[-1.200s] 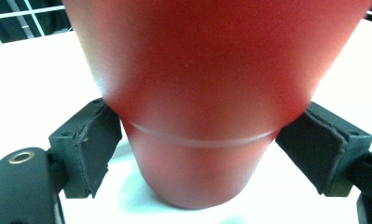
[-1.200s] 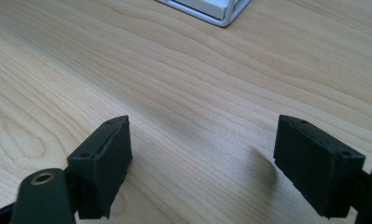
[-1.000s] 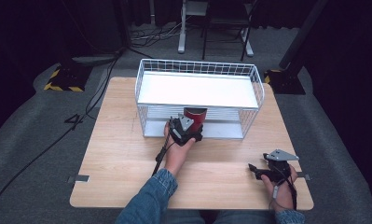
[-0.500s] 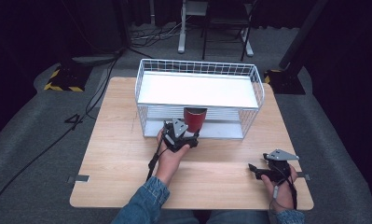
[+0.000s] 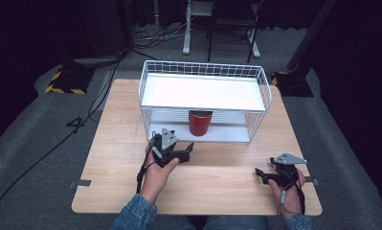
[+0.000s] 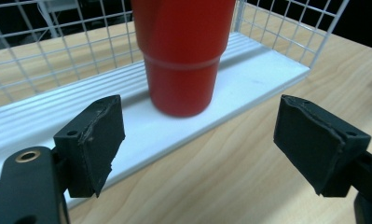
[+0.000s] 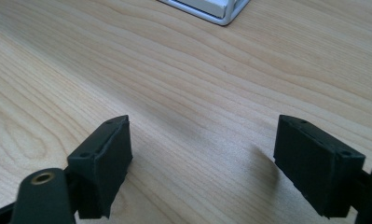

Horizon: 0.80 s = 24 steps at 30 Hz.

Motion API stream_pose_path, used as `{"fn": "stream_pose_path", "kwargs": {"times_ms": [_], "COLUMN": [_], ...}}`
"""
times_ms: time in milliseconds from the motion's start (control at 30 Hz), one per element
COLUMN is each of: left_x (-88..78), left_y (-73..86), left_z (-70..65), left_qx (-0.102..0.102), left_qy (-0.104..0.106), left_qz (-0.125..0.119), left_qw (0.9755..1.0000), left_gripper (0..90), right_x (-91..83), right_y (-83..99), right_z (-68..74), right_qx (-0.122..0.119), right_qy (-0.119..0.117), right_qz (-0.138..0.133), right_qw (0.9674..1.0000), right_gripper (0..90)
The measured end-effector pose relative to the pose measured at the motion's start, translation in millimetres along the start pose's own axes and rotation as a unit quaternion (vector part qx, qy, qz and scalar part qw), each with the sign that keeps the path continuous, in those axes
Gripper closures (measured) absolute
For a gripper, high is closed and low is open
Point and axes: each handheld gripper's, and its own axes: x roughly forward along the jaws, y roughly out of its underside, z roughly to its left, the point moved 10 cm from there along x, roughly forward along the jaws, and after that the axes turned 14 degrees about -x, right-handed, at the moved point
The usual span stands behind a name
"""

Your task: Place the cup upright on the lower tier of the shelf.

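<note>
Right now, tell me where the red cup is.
In the high view the red cup stands upright on the lower shelf of the wire rack, just beyond the open left gripper.

The table (image 5: pixel 131 143) is pale wood with a plain, matt grain. The rack (image 5: pixel 203 72) is thin white-coated metal wire around smooth white shelves. The red cup (image 6: pixel 183 51) looks like smooth plastic with a soft sheen. The left tool (image 6: pixel 197 135) has matt black, rubbery pads (image 6: pixel 97 140) with rough, chipped edges.
</note>
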Motion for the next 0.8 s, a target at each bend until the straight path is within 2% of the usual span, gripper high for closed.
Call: {"fn": "stream_pose_path", "kwargs": {"times_ms": [67,167,267,300,433,633,667,800], "left_x": [-12.1,-20.0,-33.8,-33.8,-50.6,-68.3,-74.3,-84.7], "left_y": [0.6,2.3,11.2,11.2,16.0,18.6,21.1,27.9], "left_z": [3.2,5.9,13.9,13.9,26.0,34.0,37.0,46.4], "left_qx": [-0.002,-0.009,-0.014,-0.014,-0.019,-0.012,-0.002,0.004], "left_qy": [0.003,0.005,0.003,0.003,0.000,0.002,0.001,-0.002], "left_qz": [-0.003,-0.009,-0.002,-0.002,0.000,0.002,0.010,0.026], "left_qw": [1.0000,0.9999,0.9999,0.9999,0.9998,0.9999,0.9999,0.9996], "left_gripper": [16.6,16.7,16.7,16.7,16.7,16.5,16.3,15.8], "right_x": [0.5,1.0,1.2,1.2,1.8,2.4,2.5,2.3], "right_y": [-0.5,-0.6,-0.2,-0.2,-0.2,-1.2,-1.3,-1.3], "right_z": [0.6,0.6,0.4,0.4,0.2,1.9,2.2,2.2], "right_qx": [0.001,0.004,0.008,0.008,0.013,0.010,0.009,0.008], "right_qy": [-0.002,-0.005,-0.011,-0.011,-0.015,-0.018,-0.018,-0.018], "right_qz": [0.000,0.000,0.001,0.001,0.001,0.001,0.001,0.001], "right_qw": [1.0000,1.0000,0.9999,0.9999,0.9998,0.9998,0.9998,0.9998], "right_gripper": [19.6,19.6,19.6,19.6,19.6,19.6,19.6,19.6]}}
